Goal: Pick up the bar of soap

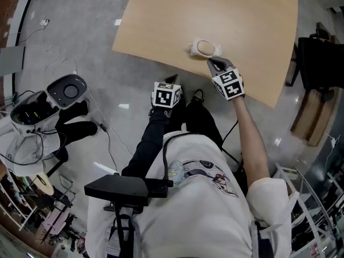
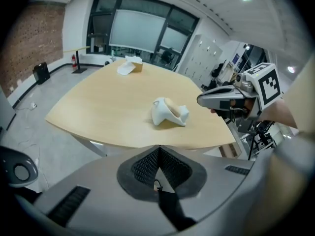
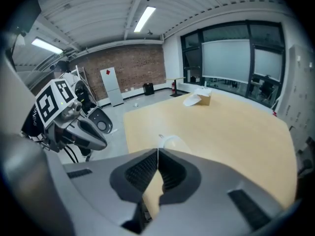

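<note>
A tan bar of soap (image 1: 204,47) lies in a white soap dish (image 1: 194,49) near the front edge of the light wooden table (image 1: 242,20). My right gripper (image 1: 212,62) is shut and empty, its tips just in front of the dish to the right. In the right gripper view only the dish's rim (image 3: 170,141) shows above the closed jaws. My left gripper (image 1: 172,79) is shut and empty and hangs off the table's near edge over the floor. The left gripper view has the dish (image 2: 169,112) on the table ahead and the right gripper (image 2: 221,99) beside it.
A small box with white paper (image 2: 129,65) sits at the table's far end. On the floor to the left stand a grey round machine (image 1: 67,90) and loose cables. A dark chair (image 1: 317,58) is beside the table's right edge.
</note>
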Motion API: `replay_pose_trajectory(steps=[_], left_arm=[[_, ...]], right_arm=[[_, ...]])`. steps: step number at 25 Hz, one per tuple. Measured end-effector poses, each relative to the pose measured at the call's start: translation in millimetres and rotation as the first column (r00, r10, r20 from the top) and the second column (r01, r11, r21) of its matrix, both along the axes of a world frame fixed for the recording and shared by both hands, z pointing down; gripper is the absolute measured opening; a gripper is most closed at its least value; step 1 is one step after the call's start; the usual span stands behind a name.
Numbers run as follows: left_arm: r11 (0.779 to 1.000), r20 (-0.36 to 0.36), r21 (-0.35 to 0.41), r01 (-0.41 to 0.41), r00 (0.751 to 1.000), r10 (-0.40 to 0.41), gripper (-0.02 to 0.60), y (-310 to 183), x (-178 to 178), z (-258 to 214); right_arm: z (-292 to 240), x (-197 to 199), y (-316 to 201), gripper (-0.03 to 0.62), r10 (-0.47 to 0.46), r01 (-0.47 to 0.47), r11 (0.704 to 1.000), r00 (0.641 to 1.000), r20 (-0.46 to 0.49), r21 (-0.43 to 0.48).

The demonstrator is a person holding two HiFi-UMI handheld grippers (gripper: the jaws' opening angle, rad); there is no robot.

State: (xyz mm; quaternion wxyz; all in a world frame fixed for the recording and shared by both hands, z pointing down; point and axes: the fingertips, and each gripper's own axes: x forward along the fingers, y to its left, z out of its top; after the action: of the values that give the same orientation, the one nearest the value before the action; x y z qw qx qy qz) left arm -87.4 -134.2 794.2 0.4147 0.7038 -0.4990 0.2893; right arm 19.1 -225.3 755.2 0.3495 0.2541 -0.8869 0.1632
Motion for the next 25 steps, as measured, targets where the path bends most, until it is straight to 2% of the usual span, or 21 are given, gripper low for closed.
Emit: replay_pose_trajectory(steps=[7,10,13,16,21,25], left_arm=[[0.998,-0.004,-0.055,0.016,1.0,-0.016,0.005,13.6,-11.9,13.1],[0.998,-0.01,-0.065,0.026,1.0,-0.027,0.005,17.3,-21.5,15.6],[0.997,-0.008,-0.076,0.034,0.999,-0.034,0.005,20.7,-25.6,20.7],[0.996,-0.005,-0.085,0.04,0.999,-0.04,0.005,22.3,-31.4,21.3],[0.994,0.004,-0.097,0.045,0.999,-0.045,0.005,30.4,-40.6,23.2],[0.992,0.01,-0.111,0.062,0.998,-0.061,0.005,44.1,-51.7,23.3]], right_arm=[[19.4,-12.6,-18.1,0.006,-0.11,0.107,0.993,0.991,-0.075,-0.04],[30.4,-18.1,-25.2,0.08,-0.17,0.166,0.985,0.978,-0.119,-0.043],[48.0,-14.6,-31.2,0.192,-0.244,0.241,0.97,0.951,-0.189,-0.043],[58.7,-14.2,-37.6,0.245,-0.344,0.347,0.937,0.898,-0.276,-0.041],[77.2,-19.3,-47.8,0.252,-0.505,0.526,0.849,0.771,-0.388,-0.06],[88.0,-26.2,-46.7,0.253,-0.589,0.601,0.791,0.692,-0.418,-0.118]])
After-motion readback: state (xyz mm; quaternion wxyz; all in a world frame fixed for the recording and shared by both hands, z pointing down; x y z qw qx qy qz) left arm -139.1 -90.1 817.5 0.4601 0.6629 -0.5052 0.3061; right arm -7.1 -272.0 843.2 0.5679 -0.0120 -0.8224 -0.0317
